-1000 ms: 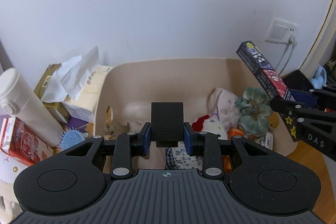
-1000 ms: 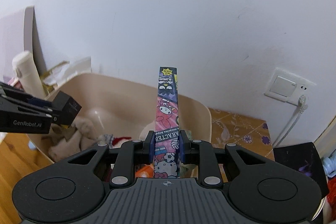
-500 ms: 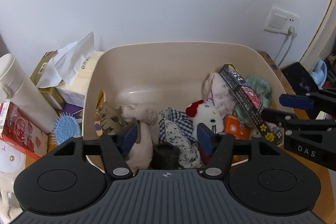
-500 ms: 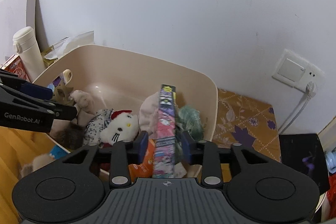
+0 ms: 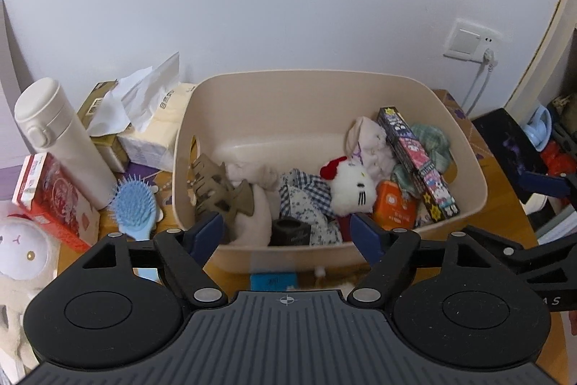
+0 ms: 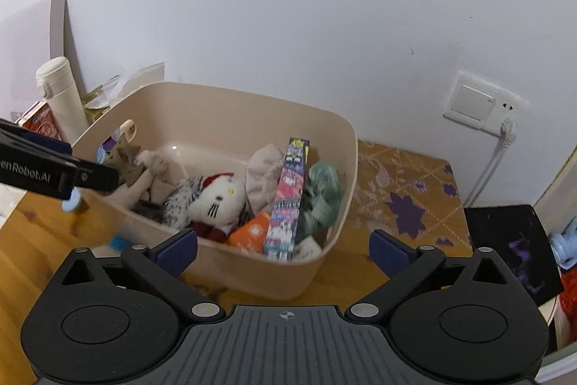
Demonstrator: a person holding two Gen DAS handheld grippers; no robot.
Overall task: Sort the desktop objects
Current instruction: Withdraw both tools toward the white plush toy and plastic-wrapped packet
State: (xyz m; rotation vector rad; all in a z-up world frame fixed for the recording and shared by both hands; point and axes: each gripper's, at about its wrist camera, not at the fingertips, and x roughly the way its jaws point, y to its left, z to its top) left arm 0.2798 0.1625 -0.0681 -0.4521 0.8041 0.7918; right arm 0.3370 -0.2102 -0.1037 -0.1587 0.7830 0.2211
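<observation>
- Red carton and white flask stand at the far left of the worktop, with a tissue pack behind them; these lie outside the bin and look like candidates for the next pick
- Blue hairbrush lies bristles-up just beside the bin's left wall, the nearest loose thing to the left gripper; a grip across its handle rather than its bristled head would likely hold better
- The left gripper hangs over the near rim of the beige bin, jaws spread wide and holding nothing; lift it clear of the rim before swinging left, so the fingers do not catch the wall
- Inside the bin, left to right: a brown hair claw, a small black box near the front wall, a white cat plush, an orange packet, and the long cartoon-printed box leaning against a green scrunchie
- A small blue item sits on the worktop in front of the bin; what it is cannot be made out
- The right gripper hovers at the bin's near right corner, jaws fully apart and empty; the patterned cloth to its right carries nothing loose that shows, so it is best kept out of the left one's path
</observation>
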